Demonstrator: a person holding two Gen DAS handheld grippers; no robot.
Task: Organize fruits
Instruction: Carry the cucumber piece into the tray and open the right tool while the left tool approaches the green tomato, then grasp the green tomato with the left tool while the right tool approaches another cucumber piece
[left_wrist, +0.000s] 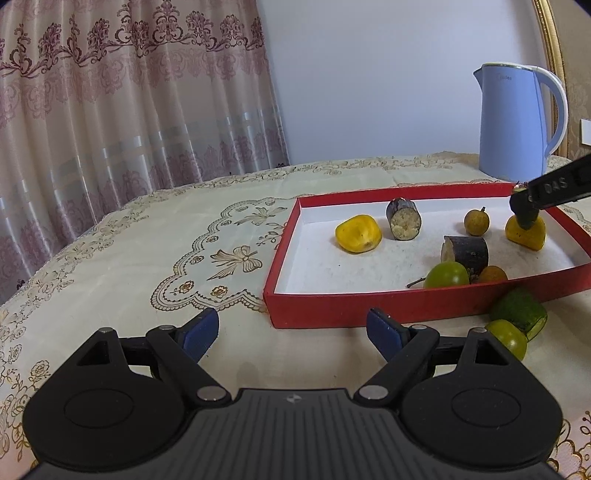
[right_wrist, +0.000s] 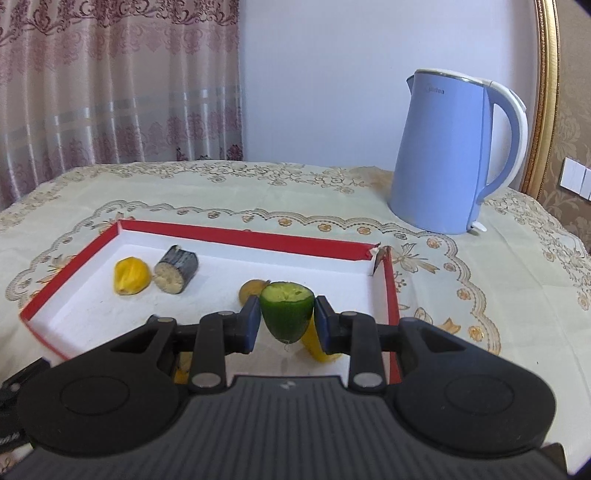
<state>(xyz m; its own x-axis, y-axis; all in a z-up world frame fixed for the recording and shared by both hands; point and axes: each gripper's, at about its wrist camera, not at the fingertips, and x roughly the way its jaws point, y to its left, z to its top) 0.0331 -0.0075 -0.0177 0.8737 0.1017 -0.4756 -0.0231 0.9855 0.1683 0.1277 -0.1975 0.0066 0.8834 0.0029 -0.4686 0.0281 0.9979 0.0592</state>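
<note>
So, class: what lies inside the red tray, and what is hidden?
Inside the red tray: yellow fruit piece, two dark cane chunks, brown longan, green fruit. The right gripper, holding a green piece, covers part of another yellow piece.

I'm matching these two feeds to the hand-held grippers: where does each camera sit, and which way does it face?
Left wrist view: on the left hand-held gripper, low over the tablecloth, facing the red tray; its open jaws show, plus the right hand-held gripper's tip at the far right.
Right wrist view: on the right hand-held gripper, above the tray's near side, facing the kettle; its jaws are shut on a green fruit piece.
Shared: tray, kettle, yellow piece, curtain.
</note>
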